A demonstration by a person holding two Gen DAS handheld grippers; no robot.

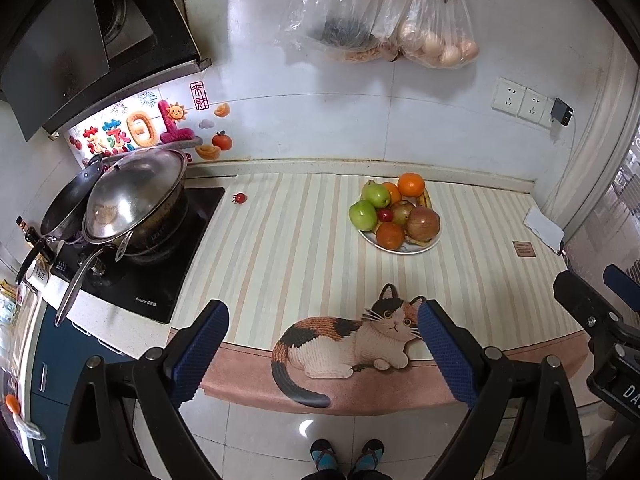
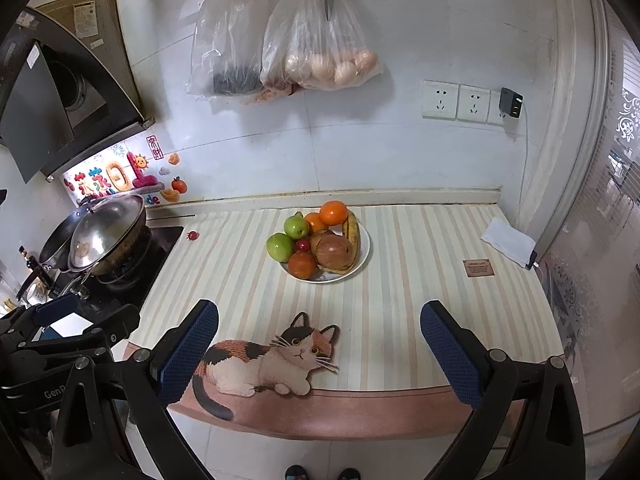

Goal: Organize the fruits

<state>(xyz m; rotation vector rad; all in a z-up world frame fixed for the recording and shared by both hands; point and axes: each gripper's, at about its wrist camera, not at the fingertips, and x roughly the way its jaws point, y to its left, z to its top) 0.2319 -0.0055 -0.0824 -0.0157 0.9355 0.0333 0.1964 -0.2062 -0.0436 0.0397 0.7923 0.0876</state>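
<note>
A striped cat-print mat [image 2: 400, 320] covers the counter. The white fruit plate [image 2: 362, 258] sits far centre, a cherry tomato [image 2: 192, 235] lying apart, far left. Left gripper [image 1: 322, 344] and right gripper [image 2: 320, 344] hover near, fingers spread, holding nothing.

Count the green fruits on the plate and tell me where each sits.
2. One green apple sits at the plate's left edge, toward the stove. The other green fruit lies just behind it, beside the oranges. More may be hidden under the pile.
</note>
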